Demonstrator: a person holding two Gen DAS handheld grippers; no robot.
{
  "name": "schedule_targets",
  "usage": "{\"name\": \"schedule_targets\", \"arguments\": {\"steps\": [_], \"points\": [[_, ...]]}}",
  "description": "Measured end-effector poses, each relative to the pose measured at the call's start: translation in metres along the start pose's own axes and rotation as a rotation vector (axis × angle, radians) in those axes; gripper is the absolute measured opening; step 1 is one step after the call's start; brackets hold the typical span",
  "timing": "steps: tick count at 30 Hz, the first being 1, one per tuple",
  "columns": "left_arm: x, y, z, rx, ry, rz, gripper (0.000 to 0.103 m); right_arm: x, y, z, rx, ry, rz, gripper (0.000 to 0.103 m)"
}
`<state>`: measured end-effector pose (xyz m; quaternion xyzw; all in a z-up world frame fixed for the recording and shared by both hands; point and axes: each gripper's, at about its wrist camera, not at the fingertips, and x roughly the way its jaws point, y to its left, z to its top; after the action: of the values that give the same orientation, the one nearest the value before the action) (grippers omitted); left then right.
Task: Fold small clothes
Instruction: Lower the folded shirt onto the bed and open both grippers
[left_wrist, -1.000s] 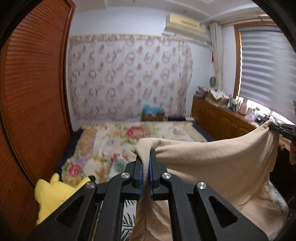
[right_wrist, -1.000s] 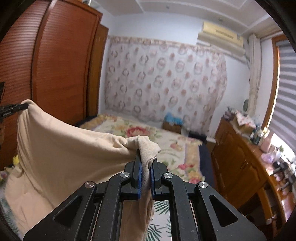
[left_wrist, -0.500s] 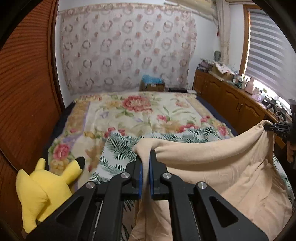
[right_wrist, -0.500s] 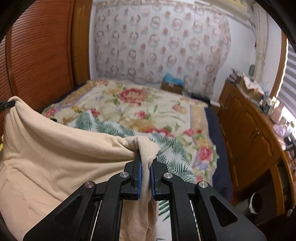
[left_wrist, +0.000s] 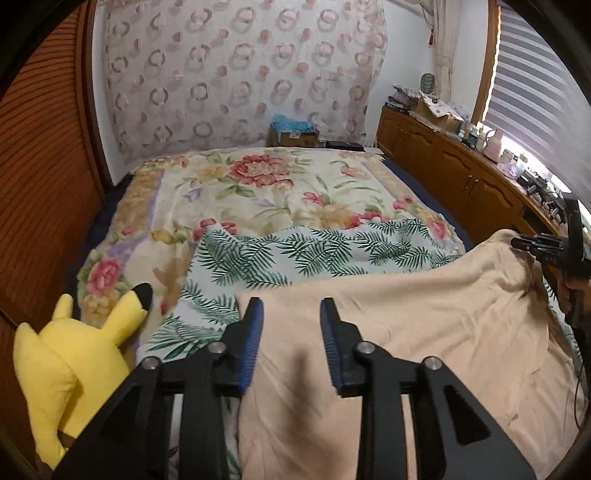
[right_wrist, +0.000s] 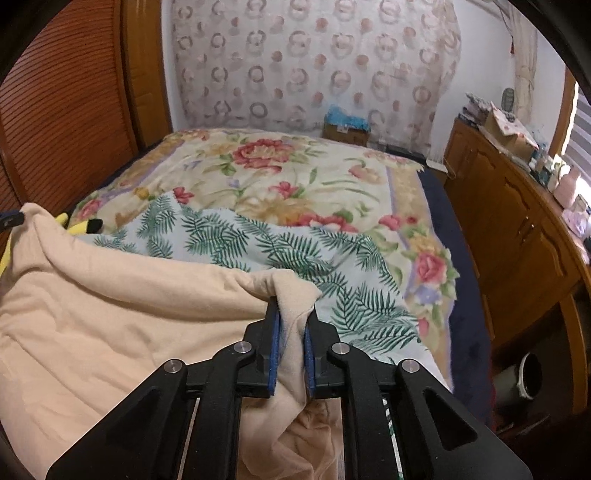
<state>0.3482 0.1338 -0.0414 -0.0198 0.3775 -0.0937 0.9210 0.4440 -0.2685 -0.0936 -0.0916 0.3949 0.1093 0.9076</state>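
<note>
The beige cloth lies spread on the bed, beside the yellow toy. Left gripper hangs spread above it; right gripper pinches a corner. No fold is made yet, I judge.

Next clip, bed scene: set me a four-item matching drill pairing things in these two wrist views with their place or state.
Things:
1. left gripper
2. right gripper
3. beige garment
4. yellow plush toy

Place or state:
A. spread over the palm-leaf sheet
B. fingers open, nothing between them
C. at the bed's left edge, beside the wooden wardrobe
D. fingers pinching a corner of cloth

Pairs: 1-B, 2-D, 3-A, 4-C
</note>
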Motion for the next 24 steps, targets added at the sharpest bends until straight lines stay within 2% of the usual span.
{"name": "schedule_targets", "arguments": {"steps": [4,5,6,9,13,17,24], "points": [[-0.021,-0.005,-0.021,-0.001,0.005,-0.018,0.034,-0.008,-0.002,-0.006,0.021,-0.01,-0.006,0.033],[-0.024,-0.005,-0.027,-0.002,0.01,-0.016,0.034,-0.014,-0.002,-0.01,0.024,-0.016,-0.002,0.044],[-0.028,-0.005,-0.036,-0.009,0.017,-0.016,0.034,-0.018,-0.001,-0.012,0.027,-0.022,0.003,0.049],[-0.037,-0.004,-0.057,-0.042,0.043,-0.003,0.034,-0.038,0.003,-0.029,0.037,-0.033,0.009,0.05],[-0.044,-0.003,-0.083,-0.075,0.074,0.001,0.034,-0.06,0.02,-0.059,0.024,0.01,0.045,0.052],[-0.049,-0.007,-0.104,-0.082,0.099,0.022,0.034,-0.069,0.031,-0.082,0.029,0.057,0.057,0.054],[-0.051,-0.001,-0.127,-0.137,0.121,0.049,0.034,-0.07,0.032,-0.111,0.112,0.117,0.08,0.054]]}}
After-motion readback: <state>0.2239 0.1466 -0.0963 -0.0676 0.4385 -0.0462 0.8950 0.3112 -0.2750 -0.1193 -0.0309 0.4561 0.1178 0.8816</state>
